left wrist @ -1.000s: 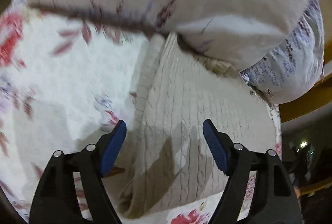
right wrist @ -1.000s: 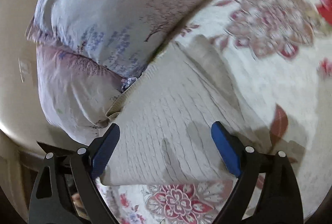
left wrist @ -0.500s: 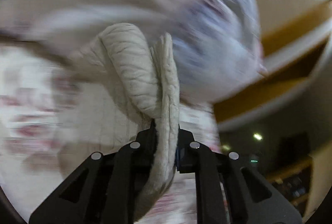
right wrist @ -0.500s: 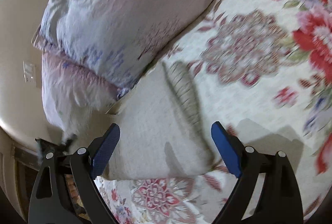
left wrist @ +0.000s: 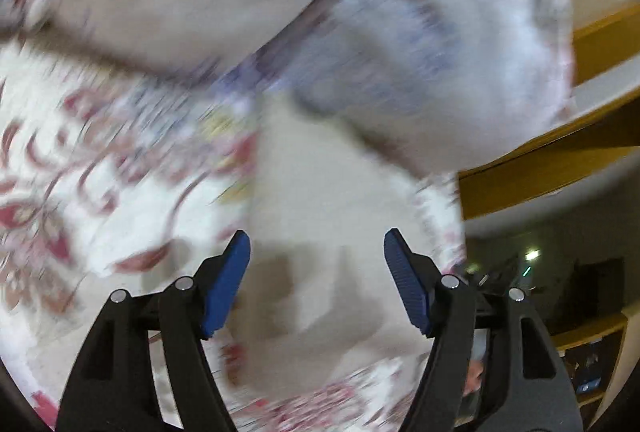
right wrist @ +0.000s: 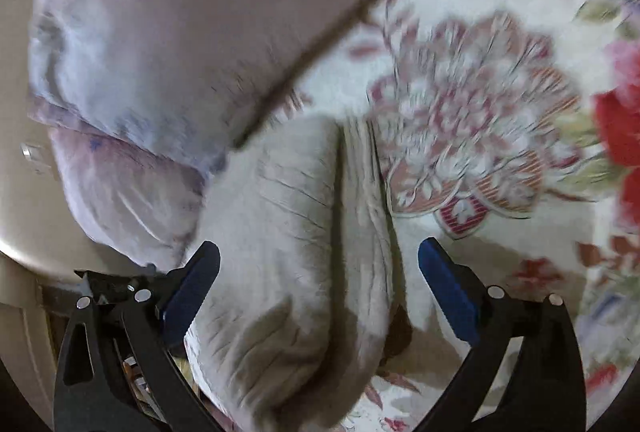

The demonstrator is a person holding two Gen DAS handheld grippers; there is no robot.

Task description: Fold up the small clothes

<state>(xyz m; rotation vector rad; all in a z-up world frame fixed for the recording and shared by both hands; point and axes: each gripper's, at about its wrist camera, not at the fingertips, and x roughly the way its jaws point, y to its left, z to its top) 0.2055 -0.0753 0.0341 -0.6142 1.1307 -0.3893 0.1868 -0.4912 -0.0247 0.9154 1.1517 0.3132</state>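
Note:
A cream cable-knit garment (right wrist: pixel 304 256) lies folded on the floral bedspread, up against the pillows. In the right wrist view it shows a folded edge running down its right side. In the left wrist view the same garment (left wrist: pixel 328 232) is blurred by motion. My left gripper (left wrist: pixel 316 276) is open and empty just above the garment. My right gripper (right wrist: pixel 320 292) is open and empty, with the garment lying between and below its fingers.
Two pale printed pillows (right wrist: pixel 168 44) lie stacked behind the garment; they also show in the left wrist view (left wrist: pixel 420 44). The floral bedspread (right wrist: pixel 480 136) stretches to the right. The bed's edge, a wooden frame (left wrist: pixel 560 160) and a dark room lie beyond.
My left gripper was shut on the garment's edge, carrying it over; it has let go and stands open. The garment now lies narrower, folded over. The right gripper stayed open.

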